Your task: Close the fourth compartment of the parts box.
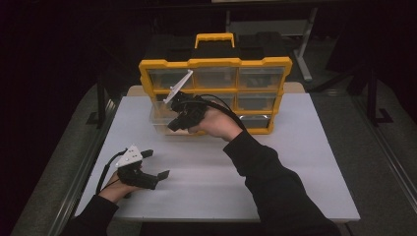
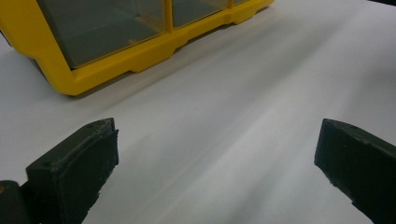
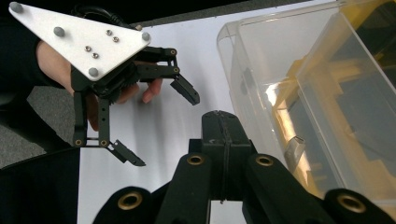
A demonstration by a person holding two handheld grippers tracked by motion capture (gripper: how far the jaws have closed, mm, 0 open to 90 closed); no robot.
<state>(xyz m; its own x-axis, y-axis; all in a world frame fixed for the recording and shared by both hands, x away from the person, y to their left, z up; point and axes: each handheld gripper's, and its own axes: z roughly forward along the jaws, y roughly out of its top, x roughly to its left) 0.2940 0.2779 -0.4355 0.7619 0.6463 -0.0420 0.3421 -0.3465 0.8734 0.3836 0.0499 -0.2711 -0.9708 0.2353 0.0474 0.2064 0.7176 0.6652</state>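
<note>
Clear drawer (image 1: 160, 118) pulled partway out of yellow organizer (image 1: 215, 93) at table's far edge, long axis 12-to-6, sits at 10 o'clock just beside right gripper (image 1: 173, 125), jaws pressed together empty; left gripper (image 1: 156, 164) spread wide, well apart at 7 o'clock

A dim workshop or test lab is showing itself here: a bare white desk (image 1: 305, 162) is standing on a grey floor amid dark metal stands, and a yellow-framed parts organizer (image 1: 216, 88) with clear drawers and a carry handle is sitting at its far edge.
</note>
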